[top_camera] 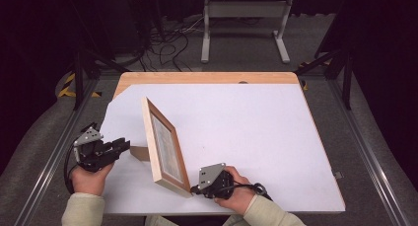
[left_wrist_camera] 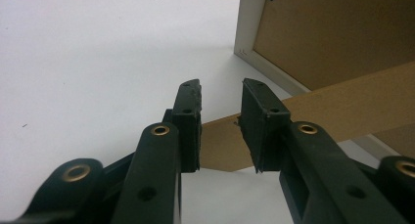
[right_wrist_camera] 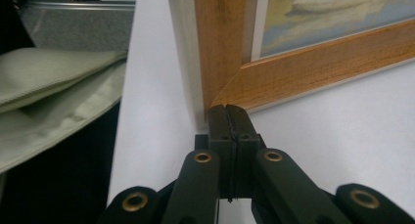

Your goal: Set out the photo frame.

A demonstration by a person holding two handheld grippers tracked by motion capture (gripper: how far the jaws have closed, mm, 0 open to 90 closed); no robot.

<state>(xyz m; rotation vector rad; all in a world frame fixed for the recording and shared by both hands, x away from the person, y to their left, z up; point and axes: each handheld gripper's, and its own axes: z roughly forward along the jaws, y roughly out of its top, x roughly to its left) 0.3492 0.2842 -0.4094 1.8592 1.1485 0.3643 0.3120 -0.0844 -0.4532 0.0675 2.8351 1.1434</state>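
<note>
Frame (top_camera: 165, 147) light, stiff, glass front fragile; we'd grip wood edge. Left gripper (left_wrist_camera: 221, 94) parted around stand (left_wrist_camera: 342, 104), not pinching. Right gripper (right_wrist_camera: 227, 111) closed, empty, against frame corner.

A white table (top_camera: 256, 137) carries a wooden picture frame (top_camera: 165, 147) standing upright.

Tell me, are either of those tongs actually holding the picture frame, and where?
Neither grips it. The left tongs stand open astride the picture frame's cardboard stand; the right tongs are shut, tips against its bottom corner.
</note>
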